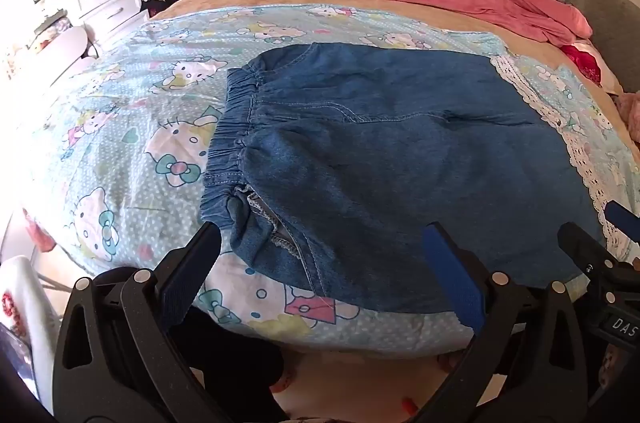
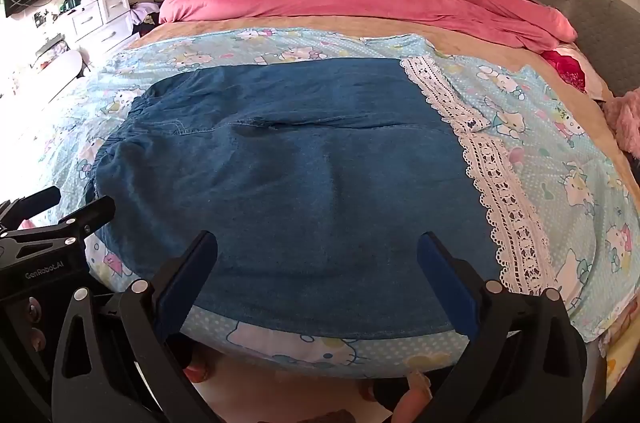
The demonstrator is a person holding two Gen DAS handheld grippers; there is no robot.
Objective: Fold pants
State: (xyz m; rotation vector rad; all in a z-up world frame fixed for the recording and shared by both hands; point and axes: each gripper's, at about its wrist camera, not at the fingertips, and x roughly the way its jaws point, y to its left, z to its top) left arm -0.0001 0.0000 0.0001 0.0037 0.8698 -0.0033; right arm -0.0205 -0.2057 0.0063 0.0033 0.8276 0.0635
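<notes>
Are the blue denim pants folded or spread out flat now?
Folded. The denim pants lie as one compact block on the cartoon sheet, elastic waistband at left, no separate legs showing. How many folds: cannot tell.

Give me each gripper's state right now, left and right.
Left gripper: open, holding nothing, above the near edge of the denim pants.
Right gripper: open, holding nothing, also over the pants.
</notes>
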